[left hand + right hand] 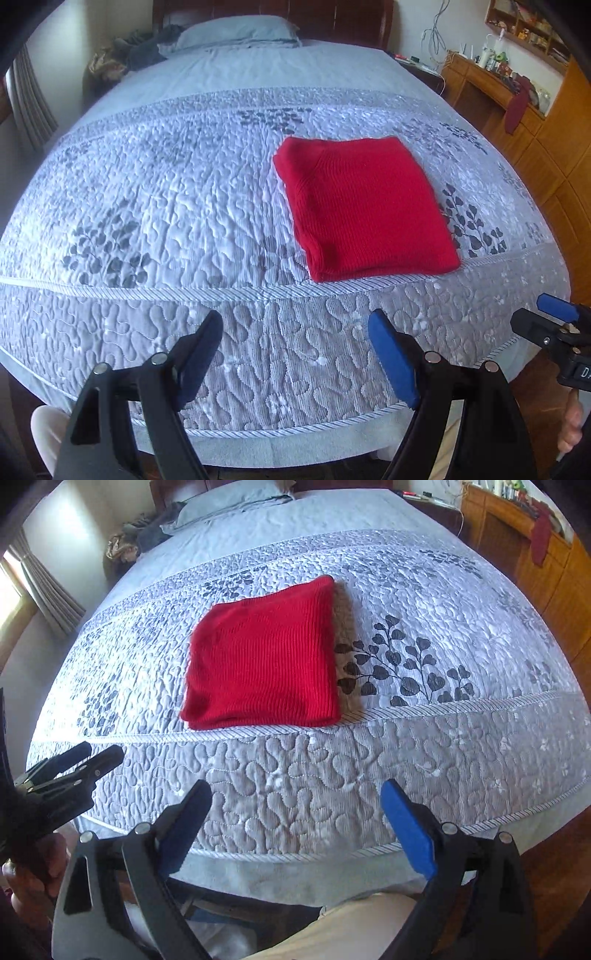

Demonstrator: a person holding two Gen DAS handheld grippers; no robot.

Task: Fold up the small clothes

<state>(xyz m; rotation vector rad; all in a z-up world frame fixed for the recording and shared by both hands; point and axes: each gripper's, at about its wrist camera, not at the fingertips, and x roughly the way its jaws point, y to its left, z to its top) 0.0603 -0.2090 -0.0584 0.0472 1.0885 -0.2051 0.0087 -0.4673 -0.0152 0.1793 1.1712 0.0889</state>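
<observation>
One wide bed [155, 206] fills both views, covered by a quilted grey bedspread with a leaf print. On it, toward the foot, lies a red knitted garment [365, 210], folded into a thick, near-square pad; in the left wrist view it sits at about one o'clock from the left gripper [295, 354], in the right wrist view at about eleven o'clock from the right gripper [297, 827]. Both grippers hang above the bed's near edge, well apart from the garment, jaws spread wide with nothing between them.

The knit looks soft, light and limp, likely to sag and come unfolded if lifted by a single layer. A safer hold would pinch the whole stack at the two near corners.

Only the right wrist view shows a brown furry strip [341, 609] peeping from under the garment's right edge. The left wrist view hides it, but shows the ribbed seam along the left fold.
</observation>
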